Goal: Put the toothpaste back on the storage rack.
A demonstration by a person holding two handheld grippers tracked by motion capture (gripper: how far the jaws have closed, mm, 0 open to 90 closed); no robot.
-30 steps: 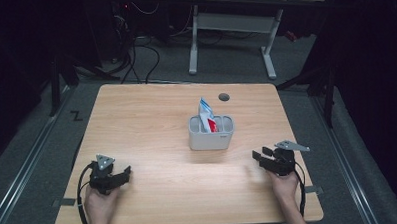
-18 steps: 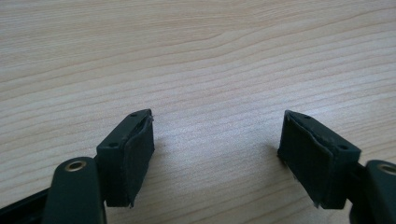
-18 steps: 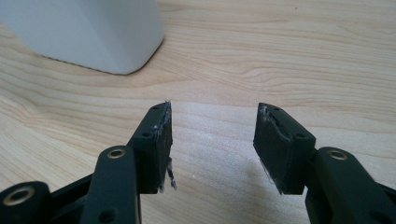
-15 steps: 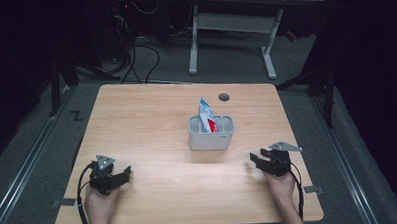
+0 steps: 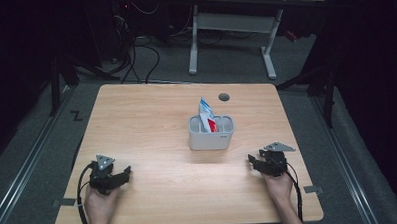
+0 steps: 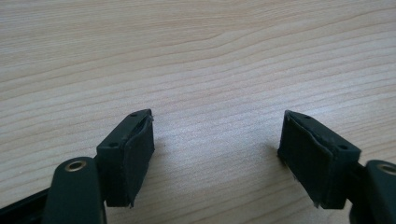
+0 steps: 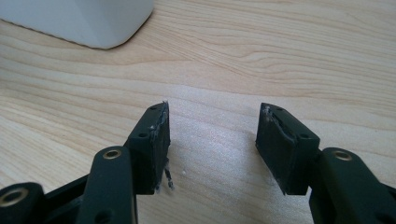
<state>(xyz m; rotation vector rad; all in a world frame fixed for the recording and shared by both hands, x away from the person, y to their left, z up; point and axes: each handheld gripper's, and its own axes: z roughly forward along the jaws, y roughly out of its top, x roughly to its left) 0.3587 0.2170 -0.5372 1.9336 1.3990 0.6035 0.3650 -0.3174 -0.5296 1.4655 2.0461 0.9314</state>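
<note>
Two grippers sit low on the near part of the wooden table (image 5: pixel 151 113), one per hand. L gripper (image 5: pixel 119 176) is at approx 7 o'clock on the tabletop, jaws pointing toward 2 o'clock, grey plate on top, cable looping back past the wrist. In the left gripper view its jaws stand wide apart w/ nothing but bare wood grain between them, tips just above or resting on the surface; can't tell which.

R gripper (image 5: pixel 253 161) is at approx 5 o'clock on the table, jaws aimed toward 10 o'clock, i.e. toward the grey holder (image 5: pixel 211 139). Its jaws are apart and have just been opening a bit more; nothing between the pads in the right gripper view, only wood. A white-grey rounded corner of the holder (image 7: pixel 88 21) shows at 11 o'clock in that view, well apart from the jaw tips.

Holder stands upright approx at table centre, slightly toward 1 o'clock, w/ compartments along its top. A white-blue packet (image 5: pixel 205 113) sticks up out of it, tilted a little, w/ smth red (image 5: pixel 213 124) just beside it inside; which compartment each sits in can't be told. A small round hole (image 5: pixel 224 97) in the tabletop lies behind the holder at 12 o'clock, near but apart. Neither gripper touches the holder.
</note>
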